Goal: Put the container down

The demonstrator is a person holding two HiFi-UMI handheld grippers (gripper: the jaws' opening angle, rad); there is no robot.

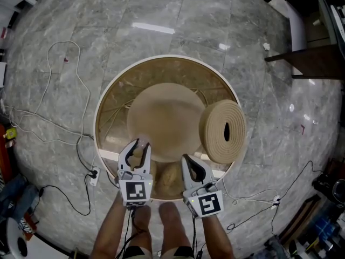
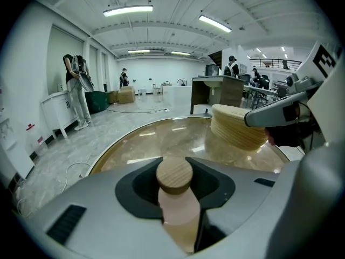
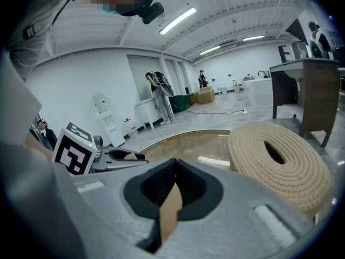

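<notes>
A clear container (image 1: 141,143) with a round wooden lid (image 2: 174,175) stands upright between the fingers of my left gripper (image 1: 137,148), whose pads press on its translucent body (image 2: 178,209). It is over the near edge of the round glass table (image 1: 108,99). I cannot tell whether its base touches the glass. My right gripper (image 1: 190,163) is beside it on the right, shut, with nothing between its pads (image 3: 173,185). It also shows at the right of the left gripper view (image 2: 280,109).
A thick rolled beige mat (image 1: 223,131) (image 3: 280,155) stands on edge on the table's right side, close to my right gripper. A round wooden base (image 1: 167,120) shows under the glass. Cables (image 1: 70,112) trail on the marble floor. A dark desk (image 1: 312,58) stands at the far right.
</notes>
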